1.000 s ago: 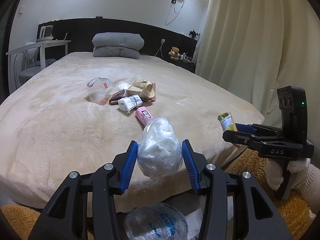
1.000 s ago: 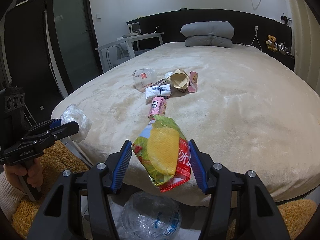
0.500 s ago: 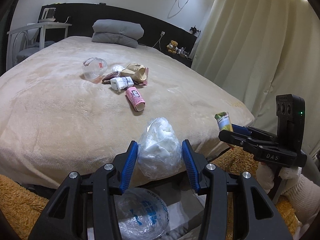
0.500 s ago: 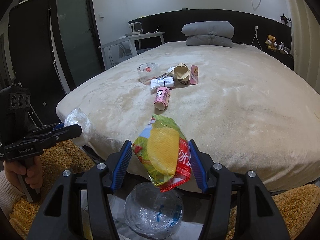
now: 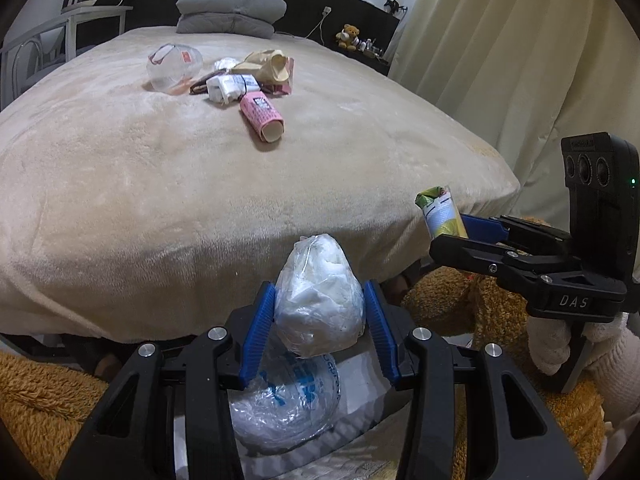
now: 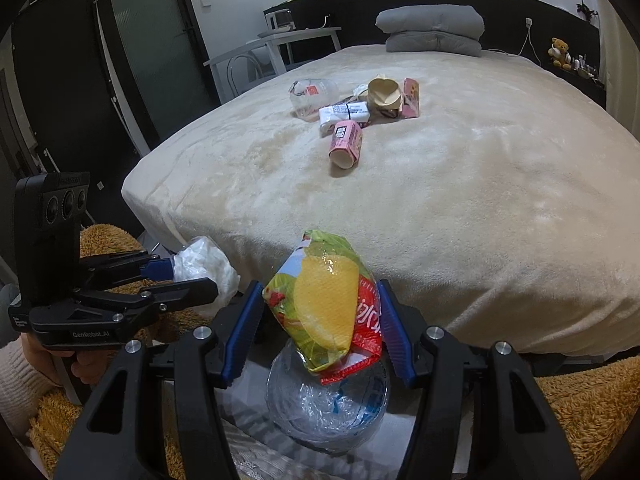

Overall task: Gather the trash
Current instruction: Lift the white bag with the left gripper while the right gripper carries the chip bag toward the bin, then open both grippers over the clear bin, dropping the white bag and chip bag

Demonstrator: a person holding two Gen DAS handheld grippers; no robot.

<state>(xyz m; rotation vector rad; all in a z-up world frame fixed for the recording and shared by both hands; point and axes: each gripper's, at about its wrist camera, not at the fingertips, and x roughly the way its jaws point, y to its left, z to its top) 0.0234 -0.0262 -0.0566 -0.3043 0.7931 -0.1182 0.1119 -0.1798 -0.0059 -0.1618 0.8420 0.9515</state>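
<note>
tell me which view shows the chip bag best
The right wrist view: the chip bag fills the centre, its printed face showing between the right gripper's pads. The left wrist view catches only its top end, edge-on.

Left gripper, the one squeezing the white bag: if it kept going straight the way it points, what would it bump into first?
Probably the front edge of the bed. The left gripper, shut on the white bag, points over the crumpled bottle below, towards the blanket's hanging side. Depth is unclear, so that is a guess.

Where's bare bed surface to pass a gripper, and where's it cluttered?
Free: the wide blanket stretch between the pink tube and the bed's near edge, plus the side toward the curtain. Crowded: the trash cluster beyond the tube, around the clear plastic cup.
</note>
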